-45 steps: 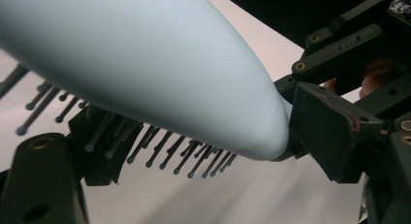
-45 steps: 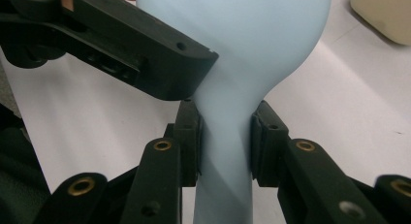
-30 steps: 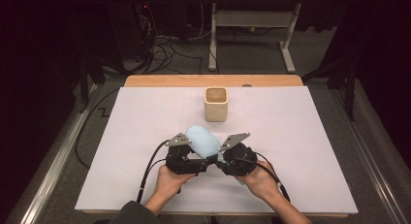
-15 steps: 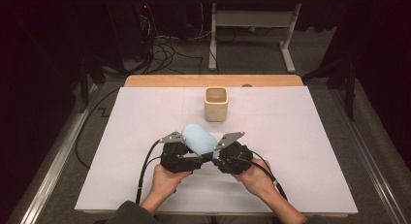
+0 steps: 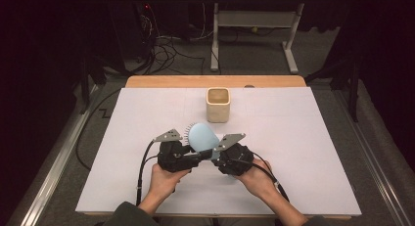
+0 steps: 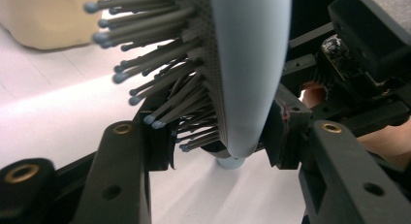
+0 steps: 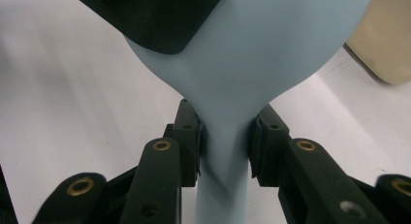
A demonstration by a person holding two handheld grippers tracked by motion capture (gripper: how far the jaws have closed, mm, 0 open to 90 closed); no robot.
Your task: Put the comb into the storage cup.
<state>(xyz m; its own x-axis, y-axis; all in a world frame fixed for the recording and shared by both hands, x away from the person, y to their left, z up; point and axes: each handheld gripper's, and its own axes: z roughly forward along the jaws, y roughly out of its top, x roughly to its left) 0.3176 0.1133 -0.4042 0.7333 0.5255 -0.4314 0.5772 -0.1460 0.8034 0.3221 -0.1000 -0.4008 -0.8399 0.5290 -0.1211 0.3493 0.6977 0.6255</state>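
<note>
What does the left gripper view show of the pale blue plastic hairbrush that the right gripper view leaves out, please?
Left gripper view: the grey bristles with rounded tips on the pale blue plastic hairbrush, seen edge-on, and the left gripper shut across its lower head.

Right gripper view: the brush's smooth back narrowing to its handle, which the right gripper clamps at the neck.

Both: the white table covering and the beige square cup beyond.

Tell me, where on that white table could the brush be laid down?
The sheet is bare right of the cup, and left of it toward the near corner. It is crowded only mid-table, where both grippers hold the brush just before the cup.
</note>
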